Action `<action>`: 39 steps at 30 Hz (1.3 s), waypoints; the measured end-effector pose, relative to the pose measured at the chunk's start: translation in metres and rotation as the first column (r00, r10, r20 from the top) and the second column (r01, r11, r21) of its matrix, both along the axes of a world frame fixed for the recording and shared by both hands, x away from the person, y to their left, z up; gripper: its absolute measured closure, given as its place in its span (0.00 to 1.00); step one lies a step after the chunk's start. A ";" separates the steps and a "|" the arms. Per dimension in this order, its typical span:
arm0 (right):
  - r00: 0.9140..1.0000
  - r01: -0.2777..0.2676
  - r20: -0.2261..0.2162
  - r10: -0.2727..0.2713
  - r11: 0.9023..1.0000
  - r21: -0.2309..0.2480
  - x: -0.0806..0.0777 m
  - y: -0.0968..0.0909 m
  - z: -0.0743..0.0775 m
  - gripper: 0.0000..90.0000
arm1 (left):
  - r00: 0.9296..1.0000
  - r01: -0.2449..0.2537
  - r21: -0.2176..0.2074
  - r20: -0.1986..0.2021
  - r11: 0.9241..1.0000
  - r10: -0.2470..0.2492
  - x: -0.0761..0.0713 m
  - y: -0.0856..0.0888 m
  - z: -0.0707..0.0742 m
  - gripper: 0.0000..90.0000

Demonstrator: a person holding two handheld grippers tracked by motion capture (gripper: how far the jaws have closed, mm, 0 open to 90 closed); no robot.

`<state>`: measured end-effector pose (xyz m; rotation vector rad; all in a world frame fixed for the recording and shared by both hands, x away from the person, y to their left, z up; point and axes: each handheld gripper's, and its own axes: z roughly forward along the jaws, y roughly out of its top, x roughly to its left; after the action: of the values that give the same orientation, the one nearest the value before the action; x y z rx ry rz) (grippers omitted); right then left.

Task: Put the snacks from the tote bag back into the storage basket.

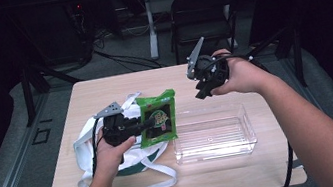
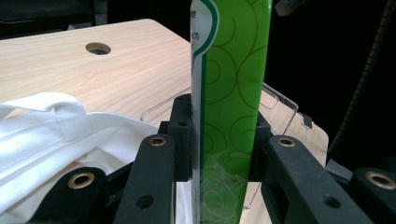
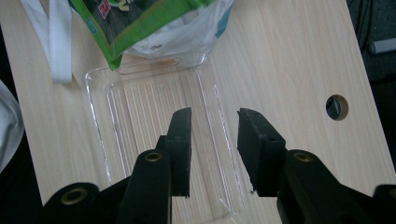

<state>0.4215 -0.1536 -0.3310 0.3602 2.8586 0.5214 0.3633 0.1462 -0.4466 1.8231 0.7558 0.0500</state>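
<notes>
A green snack packet hangs above the white tote bag, and my left gripper is shut on its left edge. In the left gripper view the packet stands edge-on between the two black jaws, with the bag below at the left. My right gripper is raised over the table's far side, open and holding nothing. In the right gripper view its open jaws point down at the clear plastic tray, with the packet at the top.
The clear tray lies right of the bag on the wooden table. A cable hole sits in the tabletop. A folding chair and a table leg stand behind the table.
</notes>
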 end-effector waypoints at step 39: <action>0.977 -0.214 -0.014 0.214 0.977 -0.011 -0.016 0.065 0.005 0.56 | 0.994 0.108 0.003 -0.001 0.994 -0.108 -0.007 -0.023 -0.004 0.80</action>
<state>0.4053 -0.0883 -0.3257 0.0523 2.9290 0.5395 0.3561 0.1235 -0.4511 1.8640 0.6569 -0.0203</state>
